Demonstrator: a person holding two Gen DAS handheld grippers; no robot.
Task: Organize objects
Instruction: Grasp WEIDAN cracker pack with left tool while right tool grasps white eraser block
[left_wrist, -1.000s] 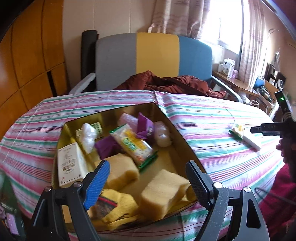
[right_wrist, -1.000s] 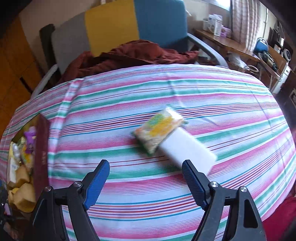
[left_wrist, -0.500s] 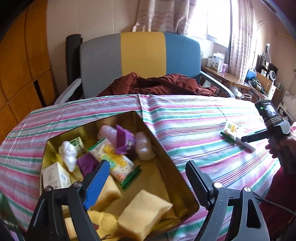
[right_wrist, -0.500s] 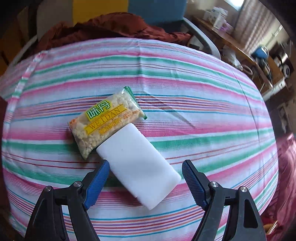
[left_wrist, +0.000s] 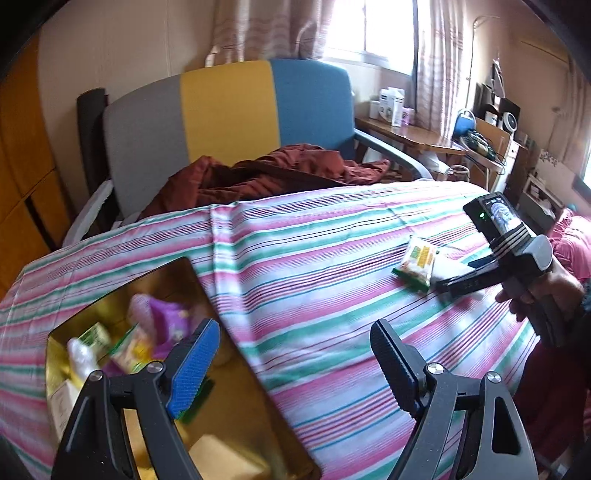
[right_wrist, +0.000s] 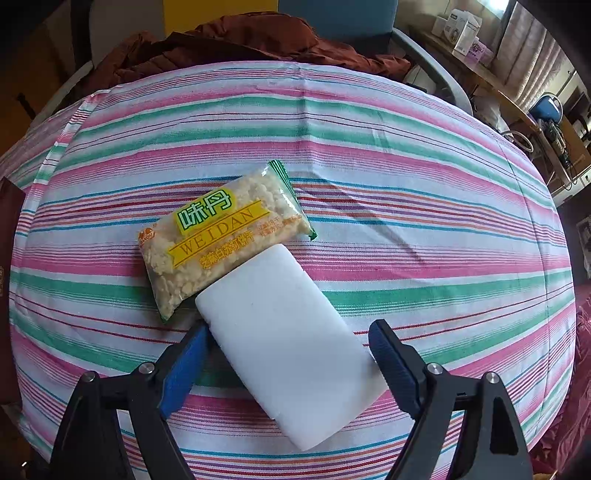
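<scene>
A gold box (left_wrist: 155, 284) sits at the lower left of the left wrist view, holding snack packets, a purple wrapper (left_wrist: 170, 321) and yellow sponges (left_wrist: 221, 458). My left gripper (left_wrist: 291, 325) is open and empty, spanning the box's right wall and the striped cloth. On the cloth farther right lie a yellow-green snack packet (left_wrist: 417, 262) (right_wrist: 221, 236) and a white block (right_wrist: 288, 347), touching each other. My right gripper (right_wrist: 286, 328) (left_wrist: 458, 275) points steeply down, open, with the white block between its fingers. The pads do not press on it.
A striped tablecloth (left_wrist: 314, 258) covers the table. Behind it stands a grey, yellow and blue chair (left_wrist: 229, 110) with a maroon cloth (left_wrist: 273, 173) on the seat. A cluttered wooden desk (left_wrist: 413, 136) is at the back right. A person's hand (left_wrist: 535, 291) holds the right gripper.
The left gripper swung right, from over the box's middle to its right wall. The right gripper came down over the white block, now straddling it, with its jaws a little wider.
</scene>
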